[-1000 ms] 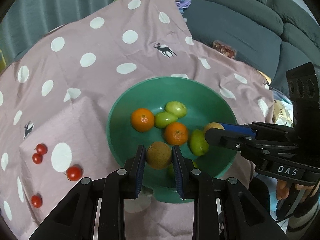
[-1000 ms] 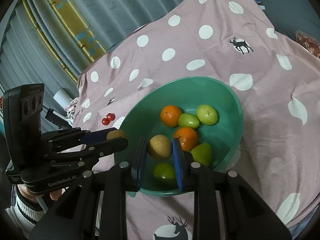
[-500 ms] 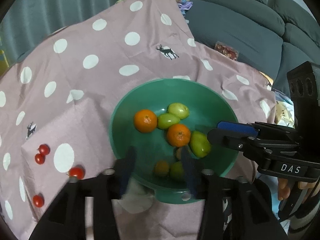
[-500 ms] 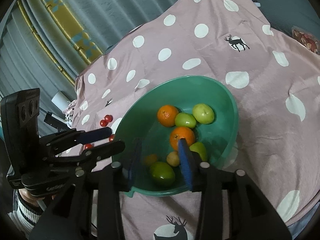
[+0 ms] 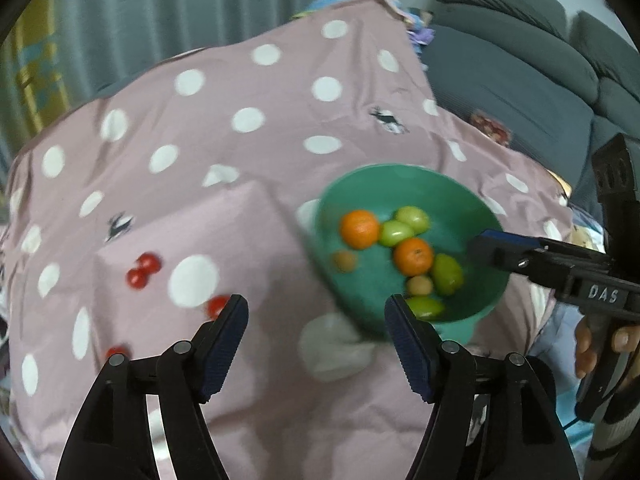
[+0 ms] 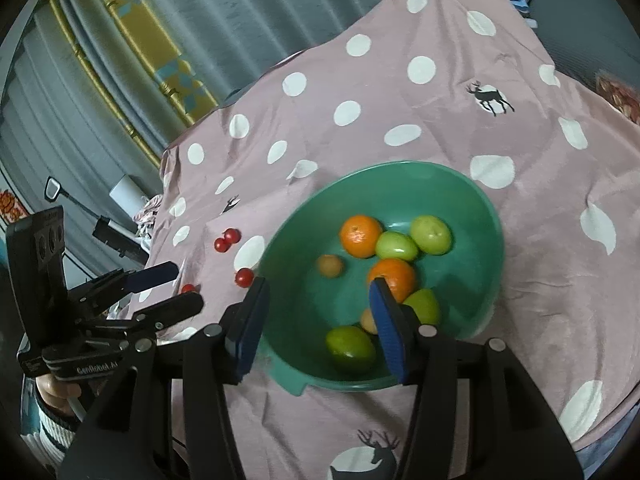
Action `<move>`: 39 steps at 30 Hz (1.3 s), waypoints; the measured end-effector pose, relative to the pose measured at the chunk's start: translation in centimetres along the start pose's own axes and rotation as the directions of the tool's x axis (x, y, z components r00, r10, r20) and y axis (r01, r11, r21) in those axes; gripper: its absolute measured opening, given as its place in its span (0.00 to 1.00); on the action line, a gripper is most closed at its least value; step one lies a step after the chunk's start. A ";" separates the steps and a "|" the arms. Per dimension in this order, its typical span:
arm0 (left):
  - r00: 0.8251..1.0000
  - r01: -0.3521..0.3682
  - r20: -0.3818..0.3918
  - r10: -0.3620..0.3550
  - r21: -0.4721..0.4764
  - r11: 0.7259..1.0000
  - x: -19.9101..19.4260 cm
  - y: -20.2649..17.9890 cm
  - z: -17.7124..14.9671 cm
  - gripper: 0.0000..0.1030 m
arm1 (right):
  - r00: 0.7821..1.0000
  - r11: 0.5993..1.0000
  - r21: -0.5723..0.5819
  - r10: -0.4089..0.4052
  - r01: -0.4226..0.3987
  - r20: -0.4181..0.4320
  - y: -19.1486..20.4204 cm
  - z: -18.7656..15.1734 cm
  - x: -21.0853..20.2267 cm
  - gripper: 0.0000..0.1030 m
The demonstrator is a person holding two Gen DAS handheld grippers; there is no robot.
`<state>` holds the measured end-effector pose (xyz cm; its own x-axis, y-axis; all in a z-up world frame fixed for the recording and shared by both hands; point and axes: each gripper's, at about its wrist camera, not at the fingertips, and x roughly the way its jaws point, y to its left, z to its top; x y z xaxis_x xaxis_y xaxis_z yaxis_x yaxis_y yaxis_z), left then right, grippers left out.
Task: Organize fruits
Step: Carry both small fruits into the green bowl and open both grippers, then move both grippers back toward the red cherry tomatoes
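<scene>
Fruits are sitting in the green bowl [image 6: 486, 216]; both grippers [image 5: 316, 334] [image 6: 318, 320] are opening, empty. Next, the cherry tomatoes [image 6: 227, 239] probably need picking up.

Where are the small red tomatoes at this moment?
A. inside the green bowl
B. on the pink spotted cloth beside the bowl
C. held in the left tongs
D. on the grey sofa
B: the tomatoes lie on the cloth, outside the bowl, and both tongs are empty.

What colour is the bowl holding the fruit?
Green bowl, clearest in the right wrist view.
</scene>
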<state>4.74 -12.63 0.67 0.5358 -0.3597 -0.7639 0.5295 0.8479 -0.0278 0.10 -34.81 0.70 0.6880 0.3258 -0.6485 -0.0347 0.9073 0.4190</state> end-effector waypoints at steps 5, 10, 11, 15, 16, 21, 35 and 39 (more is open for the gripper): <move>0.998 -0.062 -0.004 0.062 -0.125 0.990 -1.6 4.5 -2.5 0.69 | 1.000 0.999 -0.045 0.021 -0.022 -0.014 1.7 -0.2 0.3 0.53; 0.983 -0.181 -0.032 0.178 -0.206 0.962 -2.8 7.9 -5.7 0.71 | 0.998 0.994 -0.098 0.050 -0.053 -0.036 3.8 -0.4 1.0 0.54; 0.982 -0.189 -0.040 0.184 -0.222 0.957 -3.0 8.5 -6.4 0.73 | 0.998 0.993 -0.107 0.053 -0.057 -0.042 4.1 -0.5 1.2 0.54; 0.980 -0.199 -0.061 0.189 -0.280 0.939 -3.6 10.3 -8.7 0.74 | 0.994 0.984 -0.156 0.077 -0.088 -0.074 6.2 -0.8 2.2 0.55; 0.982 -0.191 -0.059 0.182 -0.289 0.938 -3.8 10.5 -9.0 0.74 | 0.993 0.981 -0.168 0.086 -0.099 -0.085 6.8 -0.9 2.5 0.56; 0.991 -0.133 -0.017 0.135 -0.328 0.935 -4.6 11.8 -10.3 0.74 | 0.980 0.959 -0.240 0.111 -0.149 -0.164 10.2 -1.9 4.5 0.61; 0.993 -0.112 -0.017 0.116 -0.417 0.902 -4.4 15.6 -13.3 0.75 | 0.945 0.934 -0.330 0.025 -0.138 -0.326 15.0 -3.5 14.0 0.60; 0.995 -0.100 -0.018 0.102 -0.430 0.897 -4.0 16.3 -13.8 0.75 | 0.946 0.931 -0.356 -0.046 -0.075 -0.322 15.0 -2.9 16.4 0.60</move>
<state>2.14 7.96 -5.66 0.5753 -0.2641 -0.7742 0.1389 0.9642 -0.2257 8.74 -15.12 -5.46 0.4187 0.3515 -0.8373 -0.3423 0.9151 0.2130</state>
